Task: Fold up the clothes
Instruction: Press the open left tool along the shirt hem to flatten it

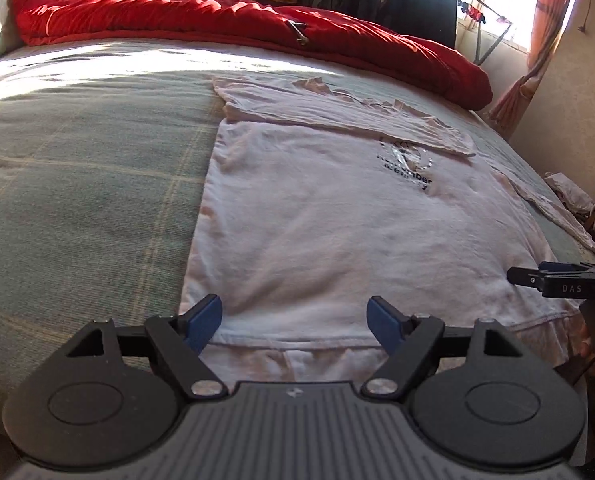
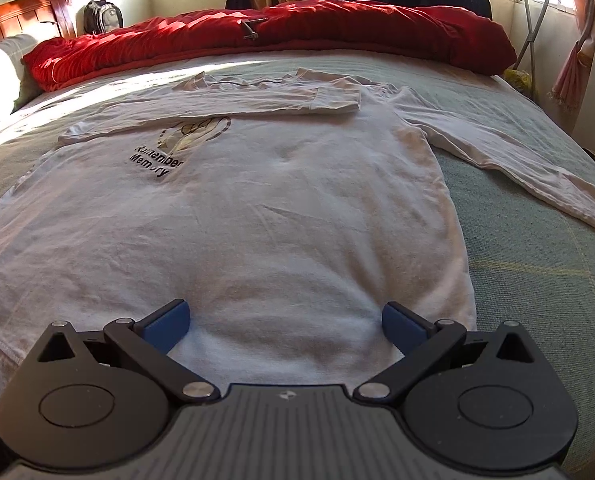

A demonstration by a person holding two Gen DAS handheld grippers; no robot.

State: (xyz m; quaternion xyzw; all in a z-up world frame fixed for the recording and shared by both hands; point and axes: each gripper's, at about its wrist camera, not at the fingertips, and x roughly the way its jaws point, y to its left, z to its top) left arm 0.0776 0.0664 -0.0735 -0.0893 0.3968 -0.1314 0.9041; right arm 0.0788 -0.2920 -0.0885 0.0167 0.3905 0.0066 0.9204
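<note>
A white long-sleeved shirt [image 1: 337,232] [image 2: 277,208] with a black printed logo lies flat on the bed, front up. One sleeve [image 2: 257,100] is folded across the chest near the collar. The other sleeve [image 2: 517,160] stretches out over the bedcover. My left gripper [image 1: 294,304] hovers open over the hem near the shirt's straight folded-in side, with nothing between its blue pads. My right gripper [image 2: 285,308] stands wide open over the hem further along, its pads clear of the cloth. In the left wrist view, the right gripper [image 1: 529,274] pokes in from the right edge.
A green plaid bedcover [image 1: 77,180] [image 2: 537,280] lies under the shirt. A red duvet [image 1: 217,16] [image 2: 297,28] is bunched along the far side. Behind it stand a rack of dark clothes [image 1: 409,0], a backpack [image 2: 102,14] and a wooden headboard [image 2: 17,20].
</note>
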